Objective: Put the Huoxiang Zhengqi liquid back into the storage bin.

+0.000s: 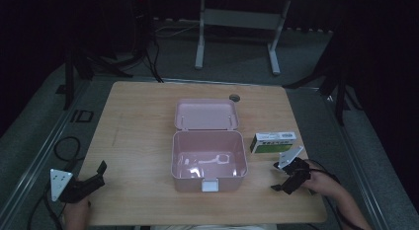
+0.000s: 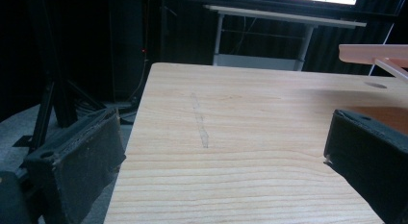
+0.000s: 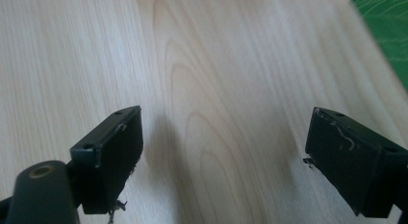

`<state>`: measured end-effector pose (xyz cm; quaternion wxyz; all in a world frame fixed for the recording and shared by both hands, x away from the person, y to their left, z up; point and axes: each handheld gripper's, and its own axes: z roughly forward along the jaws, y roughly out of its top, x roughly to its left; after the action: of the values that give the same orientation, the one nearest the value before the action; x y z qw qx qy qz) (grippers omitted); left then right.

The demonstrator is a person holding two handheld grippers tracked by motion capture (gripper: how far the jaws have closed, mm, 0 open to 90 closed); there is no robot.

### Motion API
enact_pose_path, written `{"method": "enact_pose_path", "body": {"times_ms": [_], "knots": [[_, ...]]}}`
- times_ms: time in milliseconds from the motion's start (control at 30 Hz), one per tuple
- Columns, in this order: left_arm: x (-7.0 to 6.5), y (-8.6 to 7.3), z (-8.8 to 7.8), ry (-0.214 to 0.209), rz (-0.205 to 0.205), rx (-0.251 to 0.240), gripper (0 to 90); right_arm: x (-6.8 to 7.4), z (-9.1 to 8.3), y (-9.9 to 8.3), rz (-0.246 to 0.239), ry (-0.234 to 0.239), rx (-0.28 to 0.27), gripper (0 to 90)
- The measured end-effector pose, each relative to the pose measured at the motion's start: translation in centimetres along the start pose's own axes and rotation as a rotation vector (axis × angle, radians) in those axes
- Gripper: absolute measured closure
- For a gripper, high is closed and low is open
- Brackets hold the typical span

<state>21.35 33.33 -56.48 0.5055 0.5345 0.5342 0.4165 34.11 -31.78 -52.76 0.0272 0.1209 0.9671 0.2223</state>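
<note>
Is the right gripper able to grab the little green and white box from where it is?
Probably yes. The right gripper is open, the green and white box lies just beyond it, and only bare table lies between them.

Left gripper low over the bench, jaws spread wide at 8 and 4 o'clock, bare wood between them. Faint grey streak runs along the grain near centre. At 2 o'clock, edge of a pink box juts in above the surface; round cable hole just beneath it. Beyond the far edge, at 12 o'clock, a white-legged desk frame in the dark. Black stand legs at 9 o'clock on grey floor.
</note>
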Motion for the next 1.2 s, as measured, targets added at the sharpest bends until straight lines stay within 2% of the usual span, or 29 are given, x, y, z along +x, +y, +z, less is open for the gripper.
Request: {"method": "enact_pose_path", "body": {"times_ms": [67, 100, 133, 167, 300, 433, 567, 667, 767, 833, 900, 967, 1000, 1067, 1200], "knots": [[0.0, 0.0, 0.0, 0.000, 0.000, 0.000, 0.2, 0.1, 0.2, 0.6, -0.030, 0.009, 0.081, 12.7], [0.0, 0.0, 0.0, 0.000, 0.000, 0.000, 0.2, 0.1, 0.2, 0.6, -0.030, 0.009, 0.081, 12.7], [0.0, 0.0, 0.0, 0.000, 0.001, 0.000, 0.2, 0.1, 0.3, 0.9, -0.044, 0.019, 0.124, 12.7], [0.0, 0.0, 0.0, 0.000, 0.000, 0.000, 0.2, 0.1, 0.3, 0.9, -0.044, 0.019, 0.124, 12.7], [0.0, 0.0, 0.0, -0.001, -0.001, -0.001, 0.2, 0.1, 0.4, 1.6, -0.071, 0.011, 0.198, 13.0], [0.0, 0.0, 0.0, -0.002, -0.003, 0.000, 0.2, 0.1, 0.5, 2.4, -0.092, -0.014, 0.303, 13.1], [0.0, 0.0, 0.0, -0.002, -0.002, 0.001, 0.2, 0.0, 0.4, 3.1, -0.110, -0.007, 0.379, 12.5], [0.0, 0.0, 0.0, -0.003, 0.000, 0.001, 0.2, -0.1, 0.0, 3.7, -0.105, -0.024, 0.386, 11.5], [0.0, 0.0, 0.0, -0.002, -0.002, 0.000, 0.2, -0.1, -0.2, 4.2, -0.099, 0.009, 0.411, 11.5], [0.0, 0.0, 0.0, -0.003, -0.001, 0.001, 0.2, -0.2, -0.2, 4.5, -0.090, 0.049, 0.443, 11.5], [0.0, 0.0, 0.0, -0.002, -0.002, 0.000, 0.2, -0.2, -0.3, 4.8, -0.087, 0.059, 0.463, 10.8], [0.0, 0.0, 0.0, -0.003, -0.002, 0.001, 0.2, -0.2, -0.4, 5.0, -0.077, 0.050, 0.470, 10.8], [0.0, 0.0, 0.0, -0.003, -0.002, 0.001, 0.2, -0.1, -0.5, 5.1, -0.087, 0.042, 0.474, 10.8], [0.0, 0.0, 0.0, -0.003, -0.002, 0.001, 0.2, 0.5, -0.7, 5.3, -0.141, 0.018, 0.493, 10.4], [0.0, 0.0, 0.0, -0.003, -0.001, 0.003, 0.2, 0.8, -0.8, 5.7, -0.143, 0.062, 0.500, 10.4]]}}
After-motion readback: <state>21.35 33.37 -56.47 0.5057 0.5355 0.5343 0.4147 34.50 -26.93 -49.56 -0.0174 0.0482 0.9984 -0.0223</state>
